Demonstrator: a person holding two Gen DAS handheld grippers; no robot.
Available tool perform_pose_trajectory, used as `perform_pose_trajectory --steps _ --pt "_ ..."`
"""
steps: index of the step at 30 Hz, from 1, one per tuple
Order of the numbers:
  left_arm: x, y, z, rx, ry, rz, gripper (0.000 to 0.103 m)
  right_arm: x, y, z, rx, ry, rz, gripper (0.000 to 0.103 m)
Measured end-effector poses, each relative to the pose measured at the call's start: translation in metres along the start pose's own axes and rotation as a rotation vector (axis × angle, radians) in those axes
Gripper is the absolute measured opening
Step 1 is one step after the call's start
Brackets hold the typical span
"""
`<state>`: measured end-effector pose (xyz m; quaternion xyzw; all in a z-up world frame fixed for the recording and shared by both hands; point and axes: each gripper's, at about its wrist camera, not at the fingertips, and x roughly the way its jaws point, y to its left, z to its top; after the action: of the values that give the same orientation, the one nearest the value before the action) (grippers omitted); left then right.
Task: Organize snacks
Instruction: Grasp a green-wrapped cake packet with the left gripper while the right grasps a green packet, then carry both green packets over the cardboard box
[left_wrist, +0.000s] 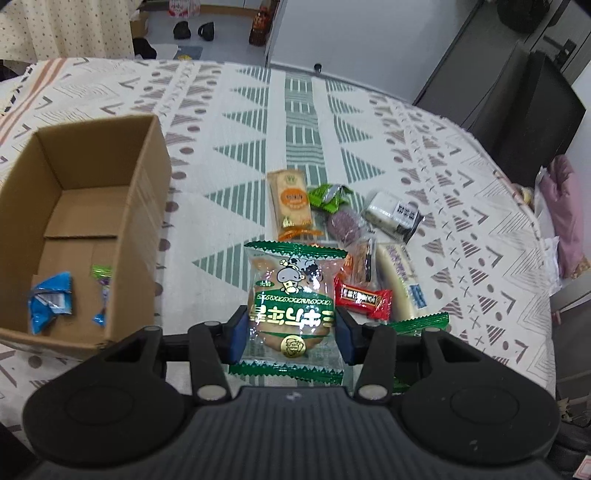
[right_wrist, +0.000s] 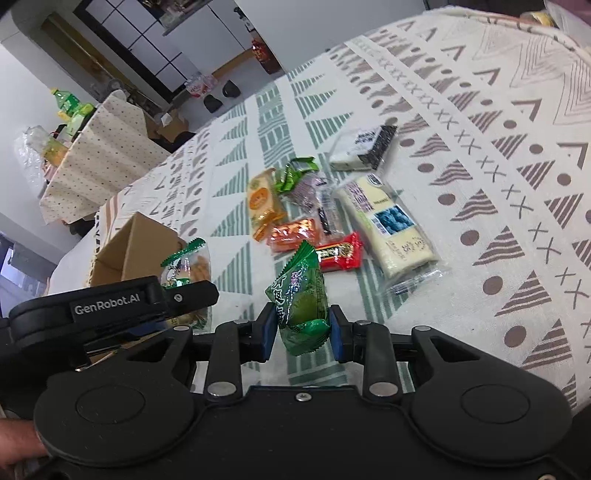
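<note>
**Snacks in both grippers, box to the left**

Biscuit packet (left_wrist: 291, 302), clear with green crimped ends and a cartoon cow, sits clamped between the blue pads of the left gripper (left_wrist: 291, 328), held above the patterned tablecloth (left_wrist: 295, 110). The right gripper (right_wrist: 302, 328) has its fingers closed on a small green wrapped snack (right_wrist: 301, 299), lifted clear of the cloth.

On the table just beyond lies the loose pile: a red bar (left_wrist: 364, 298), an orange cracker pack (left_wrist: 290, 203), a long white packet with a blueberry picture (right_wrist: 388, 225), a purple round sweet (left_wrist: 345, 223) and a black-and-white pack (left_wrist: 393, 214), all close together.

To the left stands an open cardboard box (left_wrist: 144, 177). Inside it rest a crumpled blue wrapper (left_wrist: 51, 295) and a small blue-green candy (left_wrist: 101, 291), apart from each other.
</note>
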<state>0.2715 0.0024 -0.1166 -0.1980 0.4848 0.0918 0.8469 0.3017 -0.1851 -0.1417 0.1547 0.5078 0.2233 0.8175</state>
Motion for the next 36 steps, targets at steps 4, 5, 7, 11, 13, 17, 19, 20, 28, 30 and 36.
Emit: perform_pose_trajectory --steps 4,5,7,11,13,17,19,20,28,30,36 --pt "-0.016 0.006 0.001 -0.009 -0.03 -0.002 0.047 -0.008 0.011 0.001 -0.018 -0.021 0.007 0.029" --pt "-0.02 0.007 0.001 -0.011 -0.038 -0.003 0.047 -0.009 0.014 0.001 -0.02 -0.026 0.009 0.029" --pt "-0.026 0.011 0.001 -0.018 -0.05 -0.003 0.047 -0.012 0.019 0.002 -0.025 -0.035 0.013 0.029" --pt "-0.04 0.018 0.002 -0.032 -0.073 -0.005 0.047 -0.017 0.032 0.002 -0.045 -0.05 0.022 0.029" --pt "-0.046 0.023 0.003 -0.038 -0.083 -0.005 0.047 -0.019 0.038 0.002 -0.053 -0.056 0.026 0.029" --pt "-0.056 0.032 0.004 -0.052 -0.103 -0.006 0.047 -0.021 0.05 0.001 -0.073 -0.067 0.033 0.029" --pt "-0.06 0.037 0.004 -0.06 -0.111 -0.006 0.047 -0.022 0.056 0.002 -0.085 -0.071 0.035 0.029" --pt "-0.062 0.04 0.005 -0.064 -0.115 -0.006 0.047 -0.022 0.059 0.002 -0.091 -0.073 0.037 0.029" --pt "-0.079 0.058 0.008 -0.091 -0.143 -0.008 0.047 -0.025 0.081 0.003 -0.125 -0.09 0.049 0.029" --pt "-0.083 0.062 0.009 -0.096 -0.151 -0.008 0.047 -0.024 0.086 0.003 -0.134 -0.091 0.052 0.029" --pt "-0.094 0.082 0.014 -0.121 -0.174 0.002 0.047 -0.02 0.104 0.003 -0.16 -0.09 0.065 0.029"
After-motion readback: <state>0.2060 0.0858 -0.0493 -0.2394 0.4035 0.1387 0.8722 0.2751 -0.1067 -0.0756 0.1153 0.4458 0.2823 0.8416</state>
